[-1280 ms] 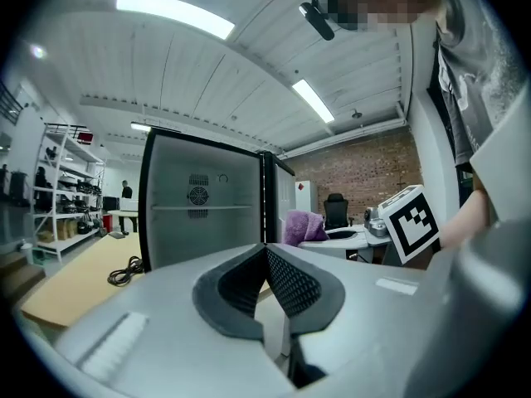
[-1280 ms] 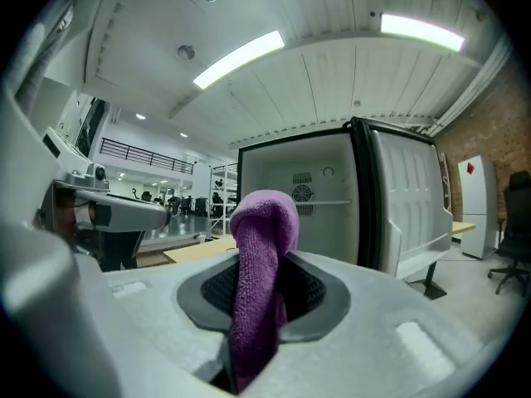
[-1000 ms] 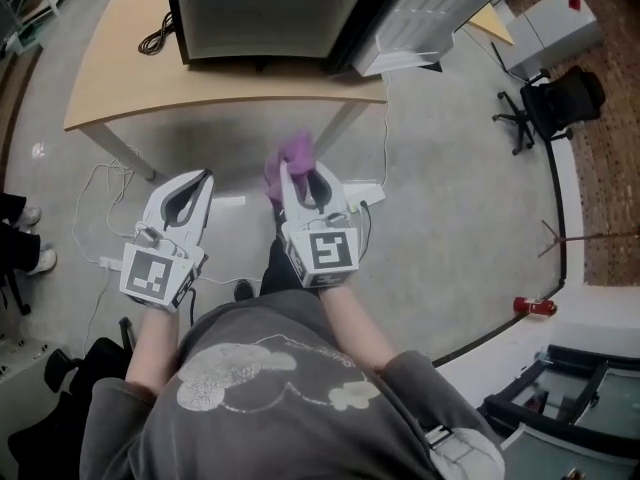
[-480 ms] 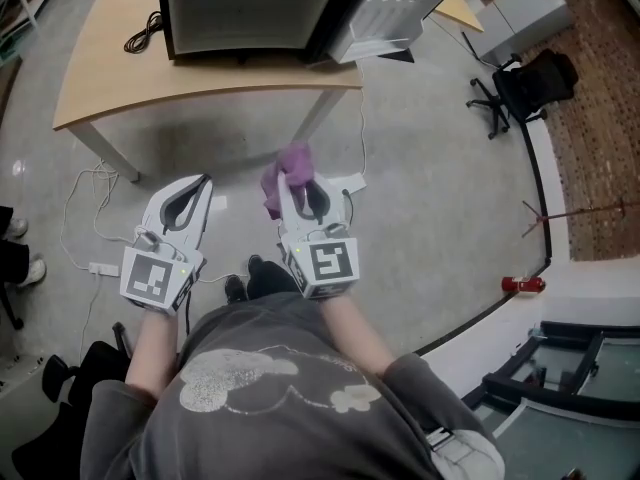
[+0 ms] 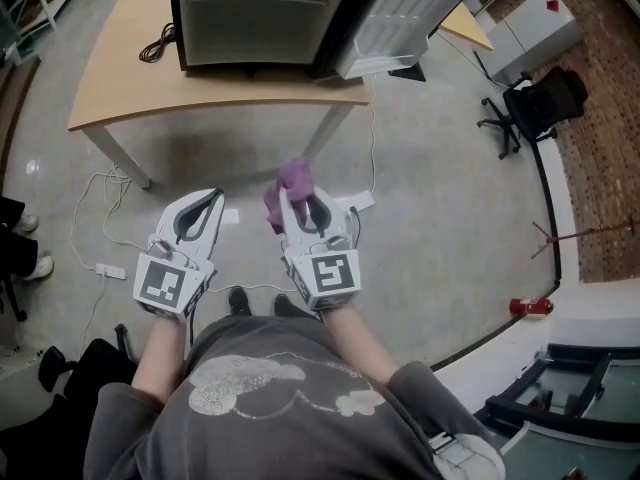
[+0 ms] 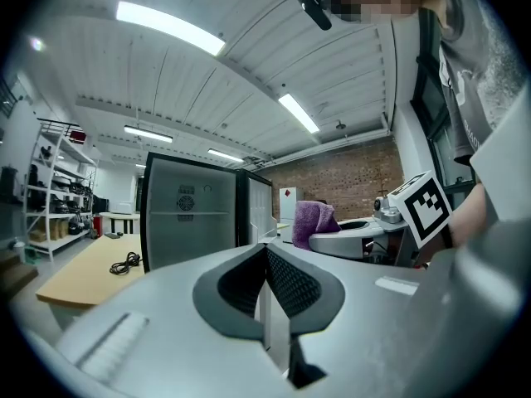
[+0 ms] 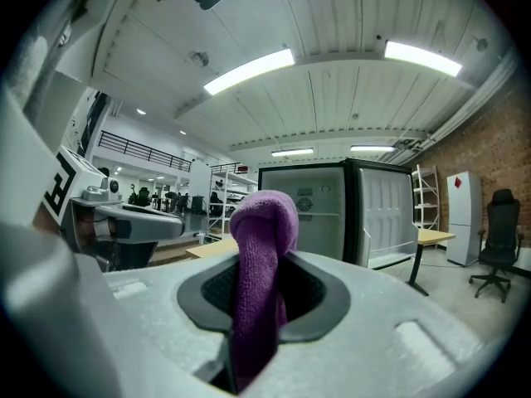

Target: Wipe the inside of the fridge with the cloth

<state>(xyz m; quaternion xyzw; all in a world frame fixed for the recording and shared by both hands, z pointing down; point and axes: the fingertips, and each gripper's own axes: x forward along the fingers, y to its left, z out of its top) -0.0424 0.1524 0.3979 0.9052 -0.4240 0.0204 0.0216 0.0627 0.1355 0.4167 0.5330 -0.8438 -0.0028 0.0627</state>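
Note:
A small fridge (image 5: 260, 13) stands on a wooden table (image 5: 120, 78) ahead of me, its door (image 5: 395, 18) swung open to the right. My right gripper (image 5: 297, 200) is shut on a purple cloth (image 5: 290, 186), which sticks up between the jaws (image 7: 261, 255). My left gripper (image 5: 205, 208) is shut with nothing in it, held level beside the right one. Both are held over the floor, well short of the table. The fridge (image 6: 195, 218) and its open door (image 7: 390, 218) also show far off in both gripper views.
Cables and a power strip (image 5: 105, 268) lie on the concrete floor at left. A black office chair (image 5: 535, 103) and a white cabinet (image 5: 530, 23) stand at right. A red object (image 5: 530, 306) lies near the floor edge. Someone's shoes (image 5: 25, 238) show at far left.
The head view shifted slightly; both grippers stay side by side in front of me, a little lower in the frame. The cloth stays gripped in the right gripper.

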